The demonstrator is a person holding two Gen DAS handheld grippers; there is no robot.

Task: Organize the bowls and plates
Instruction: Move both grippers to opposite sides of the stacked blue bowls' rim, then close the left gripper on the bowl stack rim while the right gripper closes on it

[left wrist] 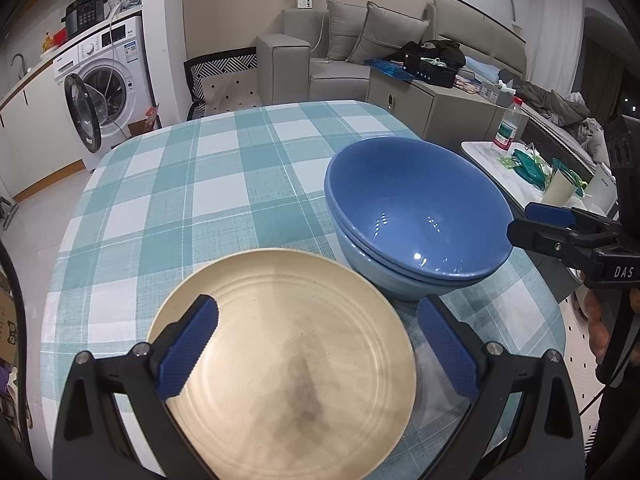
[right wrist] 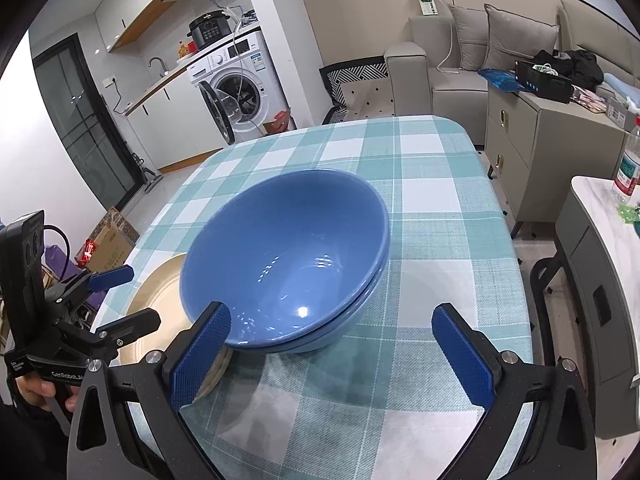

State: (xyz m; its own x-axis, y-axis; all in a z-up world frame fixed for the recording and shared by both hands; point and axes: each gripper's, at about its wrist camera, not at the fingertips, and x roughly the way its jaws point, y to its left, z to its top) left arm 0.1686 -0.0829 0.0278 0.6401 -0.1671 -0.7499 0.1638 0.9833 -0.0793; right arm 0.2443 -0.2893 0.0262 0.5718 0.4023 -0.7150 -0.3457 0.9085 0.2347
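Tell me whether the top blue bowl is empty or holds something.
Empty: the top blue ceramic bowl, nested in a second blue bowl, shows only bare glaze and light reflections inside.

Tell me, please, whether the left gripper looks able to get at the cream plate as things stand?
Probably yes. The left gripper is open right over the plate, with nothing between them. The stacked blue bowls sit just beside the plate, and the right gripper is at the bowls.
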